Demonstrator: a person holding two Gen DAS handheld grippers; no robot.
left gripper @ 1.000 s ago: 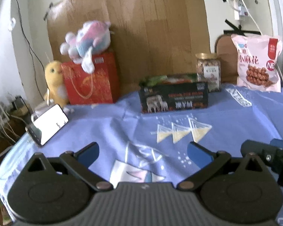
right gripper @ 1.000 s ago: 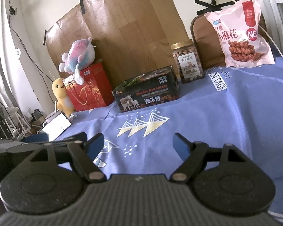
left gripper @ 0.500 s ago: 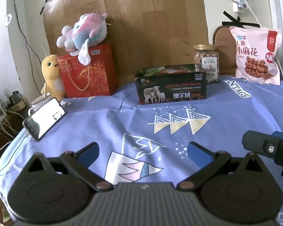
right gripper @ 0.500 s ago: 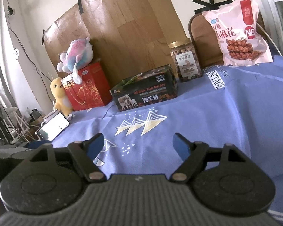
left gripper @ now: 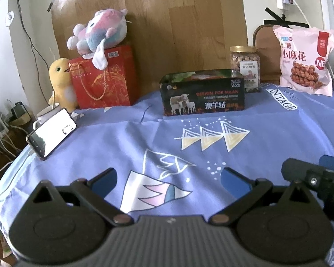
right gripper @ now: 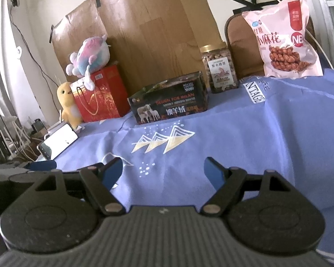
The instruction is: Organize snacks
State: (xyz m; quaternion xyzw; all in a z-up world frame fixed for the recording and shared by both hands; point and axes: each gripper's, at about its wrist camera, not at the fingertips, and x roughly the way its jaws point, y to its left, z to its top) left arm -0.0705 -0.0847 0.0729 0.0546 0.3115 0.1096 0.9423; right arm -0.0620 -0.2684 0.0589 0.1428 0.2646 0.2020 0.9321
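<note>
Both views have shifted a little since the earlier frames: the things at the back now sit slightly lower in the picture and the left view is level, while nothing on the blue cloth (left gripper: 144, 138) has changed its place. The left tongs (left gripper: 168, 181) are spread wide and hold nothing, and the right tongs (right gripper: 163, 173) are also spread wide and hold nothing; both hover over the cloth near its front edge, side by side.

In the left view, the dark box (left gripper: 202, 93) stands at 12 o'clock at the back of the tabletop. The nut jar (left gripper: 245, 69) is just behind it at 1 o'clock, and the pink snack bag (left gripper: 305, 60) leans upright at 2 o'clock, apart from the jar. The red gift bag (left gripper: 102, 77) is at 10 o'clock with a plush toy (left gripper: 100, 33) on top and a yellow duck toy (left gripper: 61, 80) touching its left side. A phone (left gripper: 52, 132) lies propped at 9 o'clock.
</note>
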